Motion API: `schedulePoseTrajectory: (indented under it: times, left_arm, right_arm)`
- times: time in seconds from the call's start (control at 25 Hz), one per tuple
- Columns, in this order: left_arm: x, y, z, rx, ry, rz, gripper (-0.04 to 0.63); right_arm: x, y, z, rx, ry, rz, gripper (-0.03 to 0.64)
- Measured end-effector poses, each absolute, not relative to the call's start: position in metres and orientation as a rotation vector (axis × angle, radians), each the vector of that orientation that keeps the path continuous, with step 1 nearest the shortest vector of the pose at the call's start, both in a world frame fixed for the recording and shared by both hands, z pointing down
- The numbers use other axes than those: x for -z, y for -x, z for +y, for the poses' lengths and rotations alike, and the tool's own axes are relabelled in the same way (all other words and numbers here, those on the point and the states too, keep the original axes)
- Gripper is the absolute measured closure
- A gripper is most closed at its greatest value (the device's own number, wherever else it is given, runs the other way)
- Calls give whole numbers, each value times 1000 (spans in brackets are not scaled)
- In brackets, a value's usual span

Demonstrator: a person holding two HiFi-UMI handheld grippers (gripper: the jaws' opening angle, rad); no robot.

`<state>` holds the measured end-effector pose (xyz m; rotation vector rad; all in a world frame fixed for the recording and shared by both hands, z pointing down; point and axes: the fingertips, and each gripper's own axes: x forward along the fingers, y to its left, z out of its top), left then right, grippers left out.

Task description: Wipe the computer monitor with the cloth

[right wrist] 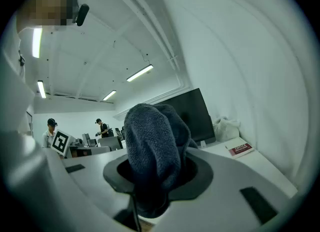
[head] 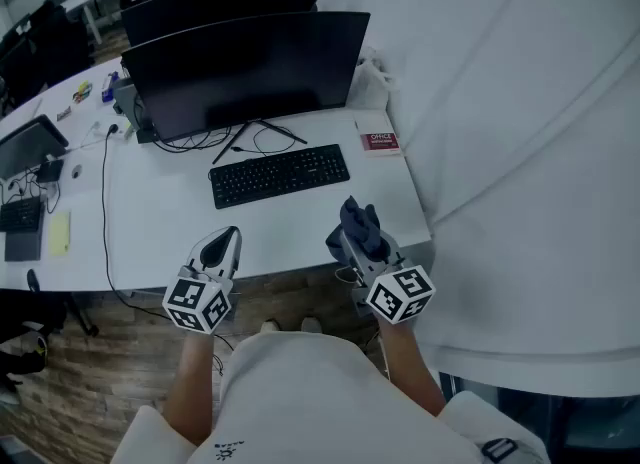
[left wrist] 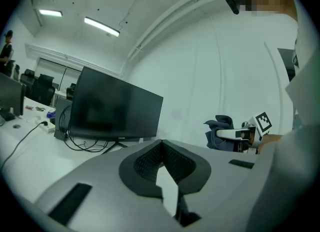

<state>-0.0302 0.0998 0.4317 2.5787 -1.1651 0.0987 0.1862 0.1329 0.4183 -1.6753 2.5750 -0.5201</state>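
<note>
Right hand-held gripper (head: 350, 244) clamped on dark cloth (right wrist: 152, 146), bunched, above the desk's (head: 170, 237) front edge. Cloth looks soft, light and floppy; current grip at mid-bunch seems adequate. Left hand-held gripper (left wrist: 161, 146): jaws together, empty. Monitor (head: 245, 67) at rear. Keyboard (head: 280, 174) and cables (head: 250, 140) lie between; reach over them.

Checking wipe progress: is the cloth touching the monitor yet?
No, the right gripper holds the cloth above the desk's front edge, apart from the monitor beyond the keyboard.
</note>
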Motion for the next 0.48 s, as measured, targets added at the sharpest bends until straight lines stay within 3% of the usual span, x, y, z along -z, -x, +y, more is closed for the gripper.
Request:
schedulePoseTrajectory:
  times: [0.48]
  left_arm:
    - [-429, 57, 101, -75, -2584, -1164, 583]
  right_arm:
    - [-422, -158, 138, 534, 1673, 2566, 480]
